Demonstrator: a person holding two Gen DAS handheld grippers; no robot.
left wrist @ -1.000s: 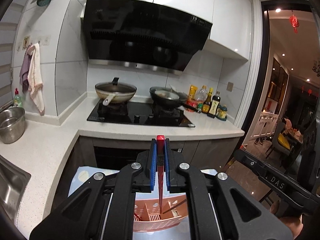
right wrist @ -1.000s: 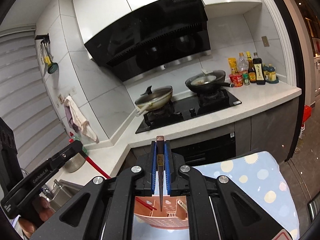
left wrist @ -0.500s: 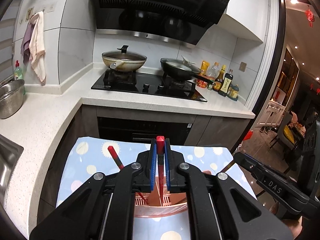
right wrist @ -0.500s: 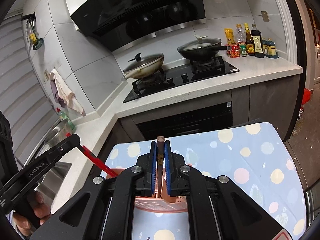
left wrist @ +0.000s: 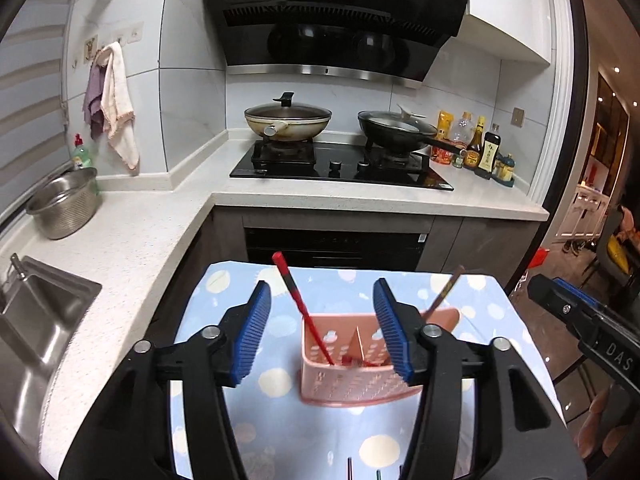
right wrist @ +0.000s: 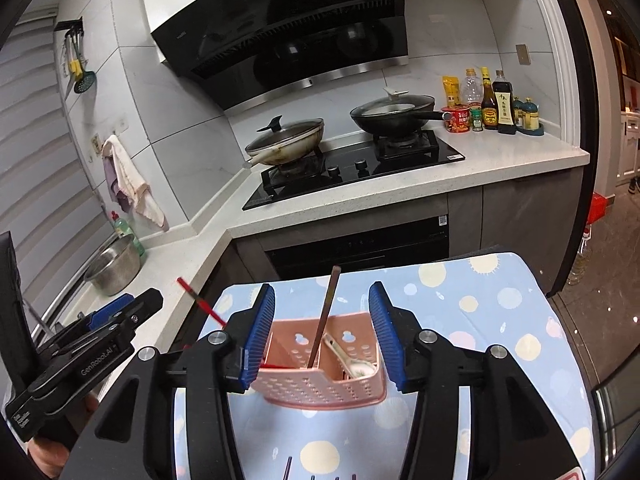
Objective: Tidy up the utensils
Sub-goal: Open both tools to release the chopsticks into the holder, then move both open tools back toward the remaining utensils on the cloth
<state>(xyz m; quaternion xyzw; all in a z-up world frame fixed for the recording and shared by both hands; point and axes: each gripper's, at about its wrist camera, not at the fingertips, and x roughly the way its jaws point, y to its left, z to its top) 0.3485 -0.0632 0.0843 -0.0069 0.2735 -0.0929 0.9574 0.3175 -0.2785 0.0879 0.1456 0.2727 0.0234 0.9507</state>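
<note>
A pink perforated utensil basket (left wrist: 360, 384) stands on a blue polka-dot cloth (left wrist: 280, 412); it also shows in the right wrist view (right wrist: 320, 390). A red chopstick (left wrist: 298, 300) leans in its left compartment, and its upper end shows in the right wrist view (right wrist: 200, 298). A brown chopstick (right wrist: 324, 320) stands in the middle and shows in the left wrist view (left wrist: 444, 294). A white spoon (right wrist: 354, 362) lies in the right compartment. My left gripper (left wrist: 322, 332) is open and empty above the basket. My right gripper (right wrist: 322, 336) is open and empty above it too.
The cloth covers a table in front of an L-shaped counter (left wrist: 132, 248) with a sink (left wrist: 36, 312), a steel bowl (left wrist: 64, 208), a hob with two pans (left wrist: 340, 160) and sauce bottles (left wrist: 480, 152). Dark utensil tips (right wrist: 312, 474) show at the near edge.
Both grippers have opened and let go of their chopsticks, which now stand in the basket. Both grippers have dropped lower and tilted down towards the basket.
</note>
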